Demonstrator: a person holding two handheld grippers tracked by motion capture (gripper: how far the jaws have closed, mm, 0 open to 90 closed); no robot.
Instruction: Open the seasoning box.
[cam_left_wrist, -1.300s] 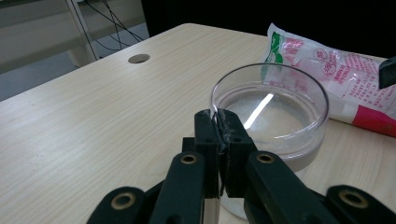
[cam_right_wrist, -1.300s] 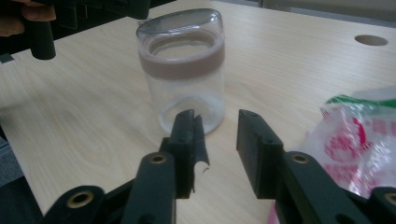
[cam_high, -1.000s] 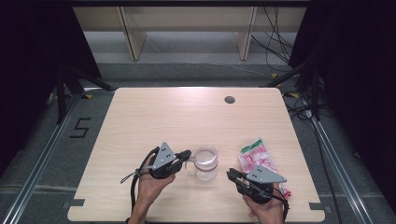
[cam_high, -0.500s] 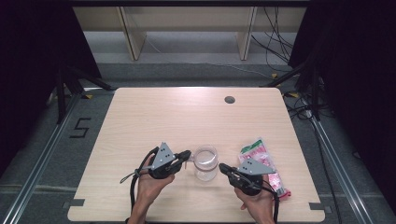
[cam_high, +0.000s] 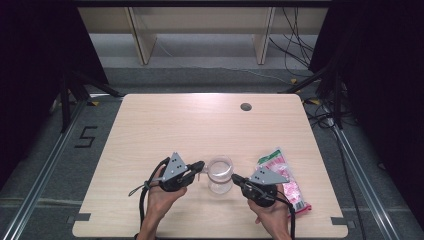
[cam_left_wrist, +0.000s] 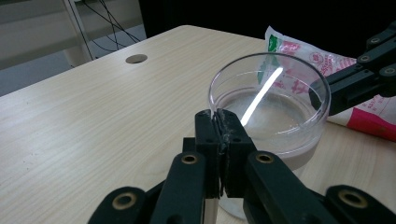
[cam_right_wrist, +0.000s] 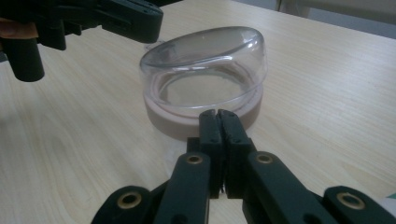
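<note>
Two tongs flanking a clear cup near the front of the tabletop (cam_high: 150, 125).
The left tongs (cam_left_wrist: 219, 122) are pinching the cup's (cam_high: 220, 172) rim; the right tongs (cam_right_wrist: 218, 120), just closing on nothing, are sitting shut beside its base, with a packet (cam_high: 285, 175) lying behind them.

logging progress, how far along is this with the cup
Done: the left gripper has its jaws shut on the rim of the clear cup. In hand: the right gripper, jaws shut and empty, sits short of it. Left: the cup looks empty; the pink packet lies beside it.
</note>
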